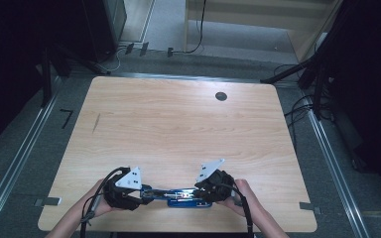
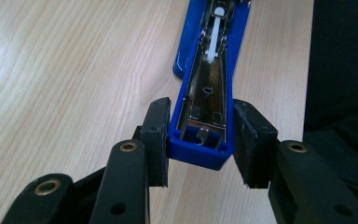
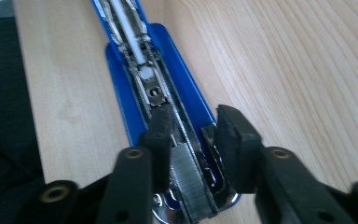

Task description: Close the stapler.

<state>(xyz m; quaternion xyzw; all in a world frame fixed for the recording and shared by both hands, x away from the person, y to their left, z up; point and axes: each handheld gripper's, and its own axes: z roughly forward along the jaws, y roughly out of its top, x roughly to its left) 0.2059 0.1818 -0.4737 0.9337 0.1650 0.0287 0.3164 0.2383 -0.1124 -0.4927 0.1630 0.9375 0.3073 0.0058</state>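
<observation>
A blue stapler [image 1: 181,197] lies opened out flat along the near edge of the desk [image 1: 178,124], stretched between the two grippers that a person holds, one at each end. The left gripper [image 2: 200,140] has its jaws drawn narrow around the end of the stapler's blue lid [image 2: 205,100], a pad pressed against each side wall, the chrome inner channel and white pusher [image 2: 216,32] running away ahead of it. The right gripper [image 3: 193,135] stands at the other end, over the magazine [image 3: 168,116]: its jaws are likewise narrow, one finger [image 3: 161,135] lying inside the open track just beside a strip of staples [image 3: 189,182], the other [image 3: 233,140] outside against the blue base [image 3: 186,88].

The step in hand appears to be loading: the lid is pinned open by the left gripper while the right settles the strip into the track. Whether the staples are fully seated cannot be told, since the strip sits partly under the finger at the bottom of the right gripper view.

The next move would seem to call for the right gripper to nudge the strip forward and flat into the channel, away from itself, then ease off without dragging the staples out. The left gripper should keep the lid steady meanwhile, ready to swing it over toward the right gripper and shut.
</observation>
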